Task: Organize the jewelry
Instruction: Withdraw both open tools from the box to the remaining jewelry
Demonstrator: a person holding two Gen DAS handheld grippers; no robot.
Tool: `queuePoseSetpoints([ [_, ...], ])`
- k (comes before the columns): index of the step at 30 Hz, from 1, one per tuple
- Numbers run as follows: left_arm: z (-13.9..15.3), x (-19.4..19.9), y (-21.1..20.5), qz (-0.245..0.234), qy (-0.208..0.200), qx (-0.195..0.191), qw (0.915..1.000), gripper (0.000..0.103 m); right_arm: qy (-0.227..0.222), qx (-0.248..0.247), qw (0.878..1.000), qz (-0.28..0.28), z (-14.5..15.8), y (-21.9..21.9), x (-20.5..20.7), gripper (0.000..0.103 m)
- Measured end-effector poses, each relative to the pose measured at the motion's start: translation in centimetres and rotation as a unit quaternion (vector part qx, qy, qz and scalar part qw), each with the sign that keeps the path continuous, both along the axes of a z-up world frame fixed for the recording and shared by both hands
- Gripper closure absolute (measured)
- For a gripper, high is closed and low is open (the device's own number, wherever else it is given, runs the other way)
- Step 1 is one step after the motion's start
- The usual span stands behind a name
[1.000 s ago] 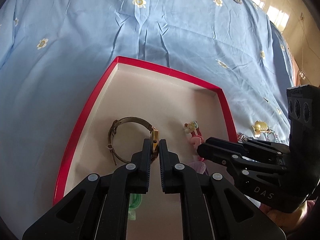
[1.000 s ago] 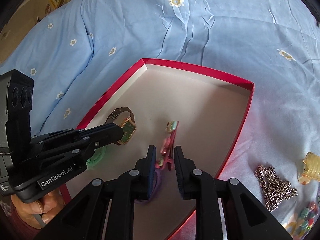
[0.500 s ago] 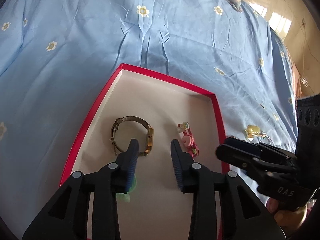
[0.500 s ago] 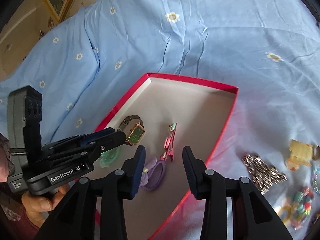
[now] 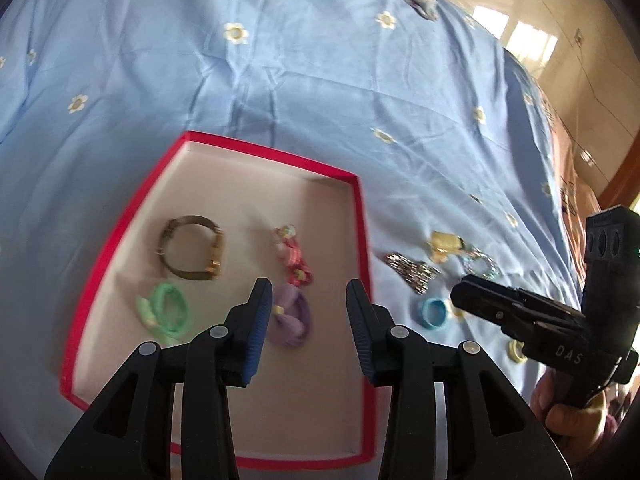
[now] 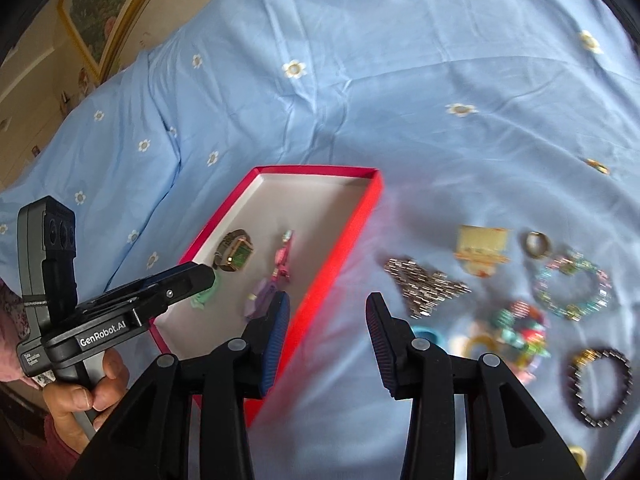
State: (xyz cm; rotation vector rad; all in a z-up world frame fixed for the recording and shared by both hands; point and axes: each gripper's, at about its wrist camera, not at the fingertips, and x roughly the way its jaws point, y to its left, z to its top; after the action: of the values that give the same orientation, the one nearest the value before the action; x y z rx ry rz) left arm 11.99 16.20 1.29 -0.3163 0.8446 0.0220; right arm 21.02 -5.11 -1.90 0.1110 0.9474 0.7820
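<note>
Both my hand-held grippers, left [image 5: 307,306] and right [image 6: 327,320], tilt downward over the red cardboard box [image 5: 362,240], jaws just spread, empty; bracelets at the bed's edge blur.

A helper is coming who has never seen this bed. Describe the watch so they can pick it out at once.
On the blue flowered bedsheet lies a shallow red box. The watch sits in its left half, beyond the green band. It alone has a gold square case, green face and brown strap.
</note>
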Motion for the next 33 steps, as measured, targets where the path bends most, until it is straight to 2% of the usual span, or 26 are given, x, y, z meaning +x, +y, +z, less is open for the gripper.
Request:
queuePoseSetpoints([
  [6,0.1,0.1,-2.6,-0.026,0.003,0.003,0.9996,0.066,-0.006,-0.005,1.0,-0.024,0.2,-3.1,-0.5,0.059],
  [9,0.2,0.3,-3.6,-0.036,0.004,0.005,0.9993,0.061,-0.007,-0.009,0.999,-0.036,0.2,-4.7,-0.6,0.059],
  [19,-0.2,1.8,-6.7,-0.068,0.014,0.016,0.9974,0.061,-0.005,-0.019,0.996,-0.087,-0.3,-10.0,-0.2,0.059],
  [30,-1.0,4.8,-9.6,-0.113,0.034,0.037,0.9923,0.058,0.0,-0.029,0.992,-0.12,-1.2,-12.3,1.6,0.059],
  [33,-1.4,5.7,-10.1,-0.122,0.038,0.04,0.991,0.057,-0.002,-0.033,0.991,-0.126,-1.4,-12.4,2.2,0.05],
])
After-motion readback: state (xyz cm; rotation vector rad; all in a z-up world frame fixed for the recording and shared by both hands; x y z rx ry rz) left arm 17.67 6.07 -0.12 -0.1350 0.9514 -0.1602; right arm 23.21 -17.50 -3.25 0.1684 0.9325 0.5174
